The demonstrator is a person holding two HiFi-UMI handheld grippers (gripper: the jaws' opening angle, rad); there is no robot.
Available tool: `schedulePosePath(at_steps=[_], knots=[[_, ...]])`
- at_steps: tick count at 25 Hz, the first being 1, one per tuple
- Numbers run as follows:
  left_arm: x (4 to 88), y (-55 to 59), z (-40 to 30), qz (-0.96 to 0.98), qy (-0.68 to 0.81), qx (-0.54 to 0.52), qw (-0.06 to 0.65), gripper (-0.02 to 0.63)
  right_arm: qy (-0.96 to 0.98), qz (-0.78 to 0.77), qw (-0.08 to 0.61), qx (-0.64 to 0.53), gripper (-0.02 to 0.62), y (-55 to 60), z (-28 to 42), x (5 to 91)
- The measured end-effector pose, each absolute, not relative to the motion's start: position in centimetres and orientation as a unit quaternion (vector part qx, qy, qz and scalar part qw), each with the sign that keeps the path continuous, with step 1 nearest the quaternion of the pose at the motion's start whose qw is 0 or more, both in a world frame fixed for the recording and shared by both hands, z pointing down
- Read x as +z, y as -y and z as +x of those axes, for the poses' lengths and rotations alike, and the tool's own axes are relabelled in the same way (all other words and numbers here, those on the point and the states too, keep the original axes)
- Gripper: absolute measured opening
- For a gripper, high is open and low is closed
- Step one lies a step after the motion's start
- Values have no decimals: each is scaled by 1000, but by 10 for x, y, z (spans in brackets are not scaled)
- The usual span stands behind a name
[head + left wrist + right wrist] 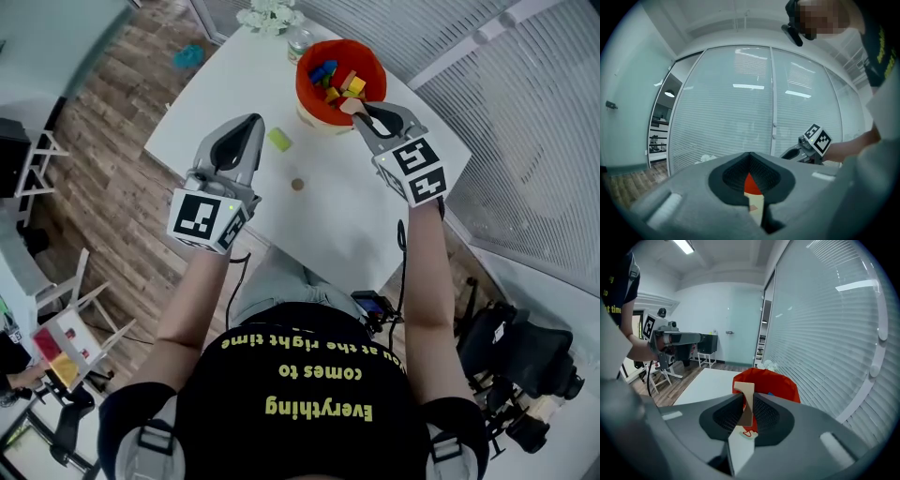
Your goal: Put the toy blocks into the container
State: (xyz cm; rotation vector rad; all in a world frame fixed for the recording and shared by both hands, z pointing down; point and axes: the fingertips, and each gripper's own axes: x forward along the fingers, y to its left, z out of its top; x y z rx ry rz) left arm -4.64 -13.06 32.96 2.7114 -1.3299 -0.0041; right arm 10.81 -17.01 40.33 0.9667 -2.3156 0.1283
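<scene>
Left jaws: pressed together at the tips, with nothing between them.
Left gripper [253,120]: hangs over the left part of the table [347,220] and points away from the person. Through the small gap under its tips, the left gripper view shows a bit of red and cream.
Green block [279,140]: lies flat on the table, just right of the left gripper's tips. It is near the container but not touching it.
Brown piece [297,185]: small and round, on the table between the two grippers. I cannot tell what it is.
Container [304,89]: red and upright, at the far side of the table. Several blocks [336,81] lie inside, blue, yellow and orange.
Right jaws: narrow, closed on a tan block [748,392].
Tan block: thin and flat, standing on its edge between the pads, with its top sticking out above them. In the head view it is at the container's near right rim.
Right gripper [359,110]: tilted down toward the container, its tips at the rim.
</scene>
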Motion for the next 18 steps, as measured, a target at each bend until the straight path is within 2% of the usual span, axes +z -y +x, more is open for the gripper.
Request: schedulePosePath(at_steps=[7, 18], knots=[[336, 128, -48, 893, 443, 1, 73, 0, 883, 346, 315, 41, 74, 199, 92, 402], [349, 125, -58, 890, 449, 9, 83, 0, 871, 298, 389, 31, 74, 222, 79, 431]])
